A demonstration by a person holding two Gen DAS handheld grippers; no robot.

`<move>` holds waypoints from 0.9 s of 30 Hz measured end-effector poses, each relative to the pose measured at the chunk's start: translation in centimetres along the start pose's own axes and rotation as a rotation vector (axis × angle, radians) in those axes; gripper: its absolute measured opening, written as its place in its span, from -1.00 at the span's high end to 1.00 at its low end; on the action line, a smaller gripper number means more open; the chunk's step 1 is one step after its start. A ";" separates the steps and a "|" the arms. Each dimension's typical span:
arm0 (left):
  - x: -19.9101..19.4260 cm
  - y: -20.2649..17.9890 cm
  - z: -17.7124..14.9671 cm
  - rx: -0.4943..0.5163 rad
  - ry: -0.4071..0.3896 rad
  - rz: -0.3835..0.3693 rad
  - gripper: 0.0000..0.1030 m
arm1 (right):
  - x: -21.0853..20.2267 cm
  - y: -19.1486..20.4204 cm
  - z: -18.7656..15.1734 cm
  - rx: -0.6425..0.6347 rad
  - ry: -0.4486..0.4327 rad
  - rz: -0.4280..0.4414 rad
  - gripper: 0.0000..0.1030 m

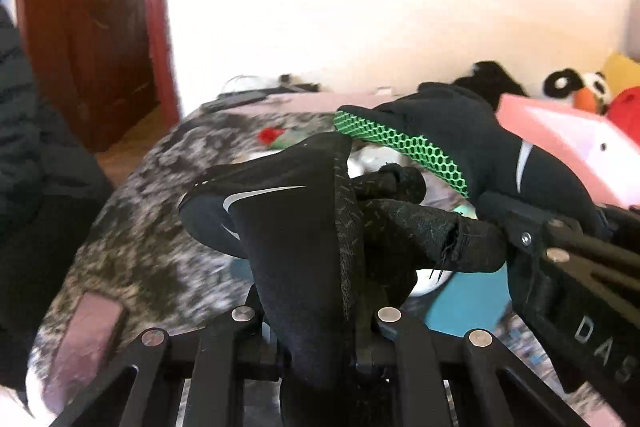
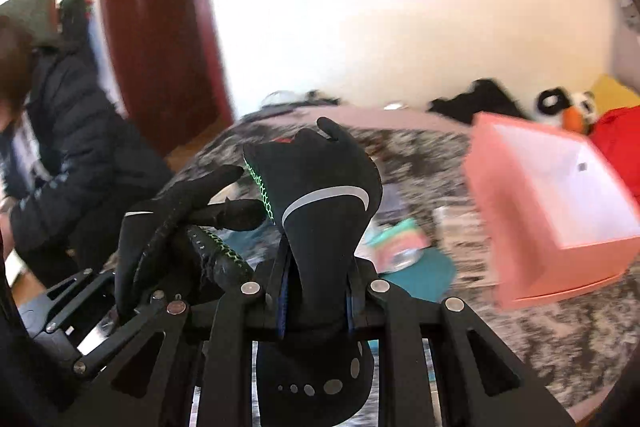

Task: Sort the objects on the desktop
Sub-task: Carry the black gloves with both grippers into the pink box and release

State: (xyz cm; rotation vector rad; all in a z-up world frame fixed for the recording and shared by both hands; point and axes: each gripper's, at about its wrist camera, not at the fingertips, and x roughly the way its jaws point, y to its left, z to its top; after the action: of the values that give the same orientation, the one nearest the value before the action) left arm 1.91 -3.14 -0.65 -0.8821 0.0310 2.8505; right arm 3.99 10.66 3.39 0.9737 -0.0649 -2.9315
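Observation:
Two black gloves with white swoosh marks are held up above the table, one in each gripper. In the left wrist view my left gripper (image 1: pixel 320 311) is shut on one black glove (image 1: pixel 288 227), whose fingers point right. My right gripper (image 1: pixel 524 231) enters from the right, shut on the second glove (image 1: pixel 440 135), which shows a green honeycomb palm. In the right wrist view my right gripper (image 2: pixel 316 291) clamps that second glove (image 2: pixel 324 183) upright. The left gripper (image 2: pixel 132 307) holds the first glove (image 2: pixel 160 227) beside it, and the glove fingers touch or overlap.
An open pink box (image 2: pixel 500 219) with a white inside stands on the mottled grey table cloth (image 2: pixel 560 331) at the right, also pink box (image 1: pixel 532 115). Teal and pastel items (image 2: pixel 400 243) lie under the gloves. Plush toys (image 2: pixel 576 107) sit far right. A person in a dark jacket (image 2: pixel 68 147) is at the left.

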 end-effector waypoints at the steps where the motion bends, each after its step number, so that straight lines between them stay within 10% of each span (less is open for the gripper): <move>1: 0.1 -0.9 0.5 0.007 -0.005 -0.015 0.72 | -0.5 -0.6 0.3 0.006 -0.012 -0.018 0.58; 15: 3.2 -19.4 8.9 0.155 -0.080 -0.274 0.71 | -4.3 -17.9 5.1 0.269 -0.135 -0.264 0.57; 27: 10.0 -30.4 7.8 0.213 0.070 -0.444 0.69 | -2.2 -31.0 2.2 0.454 -0.052 -0.448 0.57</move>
State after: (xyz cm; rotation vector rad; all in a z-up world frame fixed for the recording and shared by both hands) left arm -5.86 28.78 0.97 -0.8229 0.1281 2.3555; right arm 3.29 41.76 4.69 1.0783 -0.6166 -3.4404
